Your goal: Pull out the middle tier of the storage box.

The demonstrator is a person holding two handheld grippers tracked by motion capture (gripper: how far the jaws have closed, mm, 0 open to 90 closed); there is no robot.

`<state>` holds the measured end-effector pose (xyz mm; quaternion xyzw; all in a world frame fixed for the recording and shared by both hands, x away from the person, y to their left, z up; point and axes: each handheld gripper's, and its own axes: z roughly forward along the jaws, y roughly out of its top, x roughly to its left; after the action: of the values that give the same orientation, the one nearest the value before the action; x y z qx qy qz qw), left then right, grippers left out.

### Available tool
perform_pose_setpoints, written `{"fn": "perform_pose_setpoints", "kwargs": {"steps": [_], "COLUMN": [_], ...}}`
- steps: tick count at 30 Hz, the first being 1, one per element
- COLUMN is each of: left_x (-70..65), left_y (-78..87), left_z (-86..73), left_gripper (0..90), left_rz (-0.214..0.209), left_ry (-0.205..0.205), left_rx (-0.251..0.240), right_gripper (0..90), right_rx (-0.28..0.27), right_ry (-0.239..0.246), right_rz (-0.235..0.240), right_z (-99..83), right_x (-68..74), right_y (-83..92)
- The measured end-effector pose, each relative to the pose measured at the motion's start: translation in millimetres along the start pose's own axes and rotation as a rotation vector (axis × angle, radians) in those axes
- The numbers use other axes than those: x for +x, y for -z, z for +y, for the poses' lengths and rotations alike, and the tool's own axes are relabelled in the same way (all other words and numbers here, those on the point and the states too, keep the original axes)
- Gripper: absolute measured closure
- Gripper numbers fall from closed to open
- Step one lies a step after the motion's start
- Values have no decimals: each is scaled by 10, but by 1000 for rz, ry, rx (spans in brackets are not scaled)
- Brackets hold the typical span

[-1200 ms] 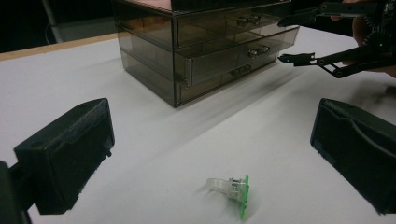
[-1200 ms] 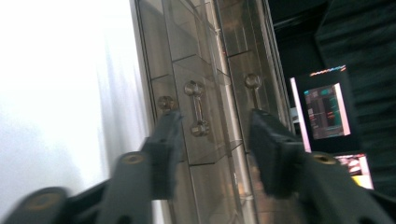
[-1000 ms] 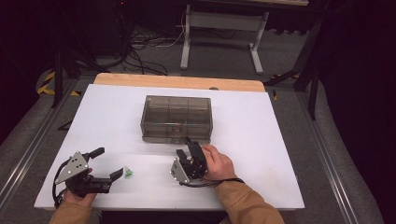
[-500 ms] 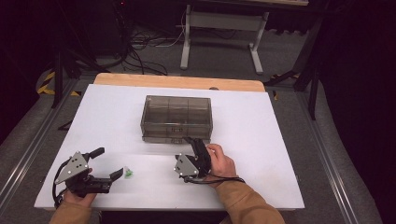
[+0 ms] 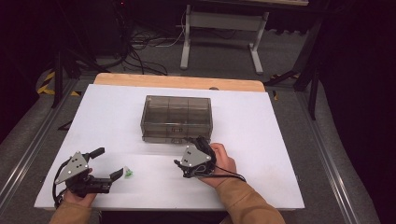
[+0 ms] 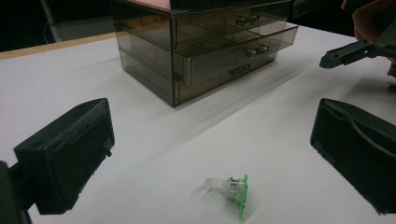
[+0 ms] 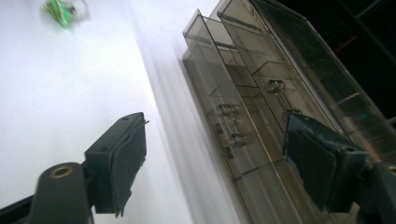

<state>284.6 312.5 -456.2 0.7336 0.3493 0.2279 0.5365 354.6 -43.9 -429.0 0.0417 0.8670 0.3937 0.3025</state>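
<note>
Both tools open & empty; part loose on table, drawers partly out.

Risks, as I judge them, big to small: table (image 5: 280,140) is white, smooth w/ bare edges, so anything knocked can slide. Cabinet (image 5: 176,118) sits mid-table, looks light; middle drawer (image 6: 233,55) stands a little proud of the others, and right tool (image 5: 192,161), jaws wide, nothing held, is just in front of it – a skewed pull or bump could drag the whole cabinet or jam the drawer. Left tool (image 5: 95,178), jaws also wide apart & empty, frames the small clear-and-green part (image 6: 229,187) lying on the table near its jaws, well apart from the cabinet. Part is tiny, flat, prob. slippery: closing off-centre could flick it away or pinch only an edge so it drops.
</note>
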Motion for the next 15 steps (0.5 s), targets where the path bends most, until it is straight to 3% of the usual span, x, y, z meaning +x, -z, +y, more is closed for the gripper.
{"fn": "perform_pose_setpoints", "kwargs": {"steps": [9, 12, 15], "left_x": [0, -1, 0], "left_y": [-1, -2, -2], "left_z": [0, 0, 0], "left_gripper": [5, 6, 6], "left_rz": [-1, -2, -2], "left_ry": [0, 0, 1], "left_rx": [0, 1, 1], "right_gripper": [160, 135, 129], "right_rx": [-25, -42, -50], "right_ry": [-76, -126, -156], "right_rz": [85, 137, 157], "right_z": [-18, -36, -46], "right_x": [-78, -134, -163], "right_y": [21, 24, 29]}}
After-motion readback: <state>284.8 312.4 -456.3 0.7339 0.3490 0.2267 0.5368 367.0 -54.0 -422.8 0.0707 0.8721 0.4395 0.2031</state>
